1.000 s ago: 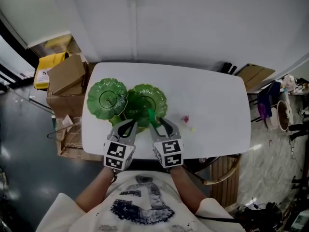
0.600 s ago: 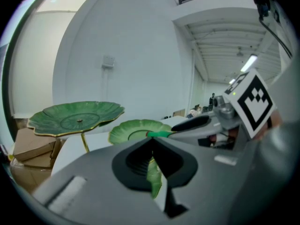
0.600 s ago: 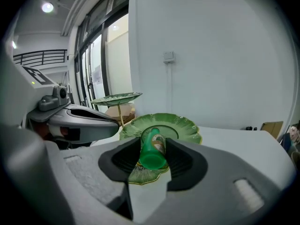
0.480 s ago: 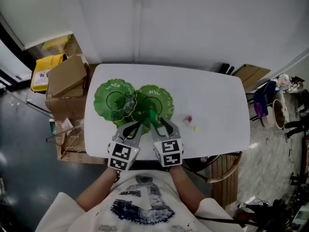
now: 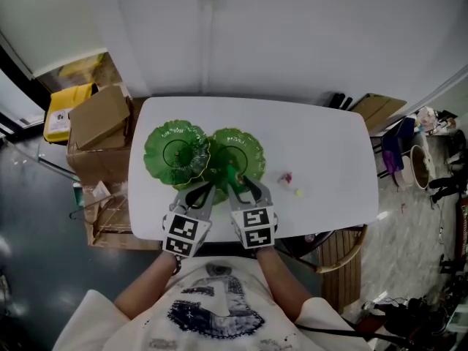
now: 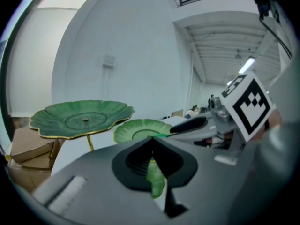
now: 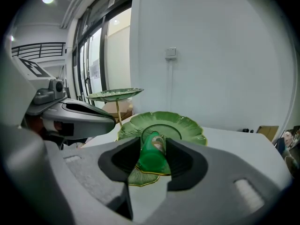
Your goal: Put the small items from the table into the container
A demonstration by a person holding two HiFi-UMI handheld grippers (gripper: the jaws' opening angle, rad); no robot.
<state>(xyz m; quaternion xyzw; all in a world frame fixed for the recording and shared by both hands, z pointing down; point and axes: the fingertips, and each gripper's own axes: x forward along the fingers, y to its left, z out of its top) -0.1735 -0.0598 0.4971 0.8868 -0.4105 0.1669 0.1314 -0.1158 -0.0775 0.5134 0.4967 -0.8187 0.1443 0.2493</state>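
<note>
A green lotus-leaf stand on the white table [image 5: 322,145] has a tall leaf dish [image 5: 176,152] [image 6: 82,118] and a lower one [image 5: 238,151] [image 7: 161,125]. My right gripper [image 5: 235,180] [image 7: 151,159] is shut on a small green tube-shaped piece [image 7: 153,149] at the near rim of the lower dish. My left gripper [image 5: 201,191] [image 6: 152,142] is shut beside it. A small bottom leaf [image 6: 155,178] shows just under its tips, and I cannot tell whether it is pinched. A pink item [image 5: 285,178] and a yellow one [image 5: 297,192] lie on the table to the right.
Cardboard boxes [image 5: 99,115] and a yellow bin [image 5: 62,112] stand left of the table. A wooden chair [image 5: 338,248] sits at the near right corner. Bags and clutter [image 5: 409,156] lie on the floor at the right.
The head view has drifted slightly. My right gripper has shifted a little with the green piece still in it. The left gripper has stayed shut in place.
</note>
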